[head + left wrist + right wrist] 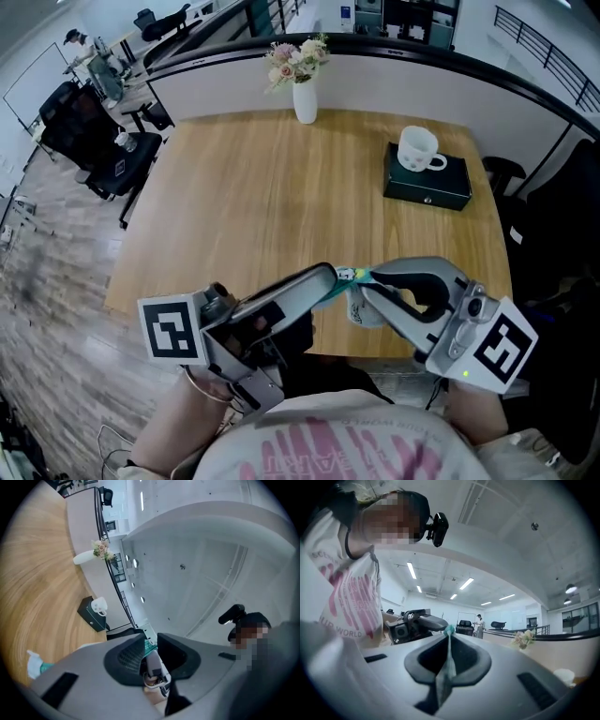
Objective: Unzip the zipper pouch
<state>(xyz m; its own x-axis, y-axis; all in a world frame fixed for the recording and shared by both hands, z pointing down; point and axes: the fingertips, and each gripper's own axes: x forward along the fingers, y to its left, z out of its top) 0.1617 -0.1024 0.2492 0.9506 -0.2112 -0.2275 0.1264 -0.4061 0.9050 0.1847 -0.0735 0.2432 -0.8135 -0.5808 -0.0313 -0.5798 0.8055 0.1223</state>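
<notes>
with the right claw [362,282] pinched on the zipper pouch [356,314], shut the wide left claw [333,272] squarely on its edge.

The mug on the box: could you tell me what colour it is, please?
The mug is white, clearest in the head view.

1. My left claw [330,272] was pale grey, its cube patterned with black and white squares.
2. My right claw [362,278] wore the same grey and the same black-and-white squares.
3. The pouch [345,281] showed teal at its edge, whitish lower down.
4. The surface [262,187] was light wood with fine grain.
5. The vase [306,101] was white, its flowers [295,58] pink and cream.
6. The mug [417,150] was white, the box [441,189] dark green.
7. My shirt [337,441] was white with pink print.
</notes>
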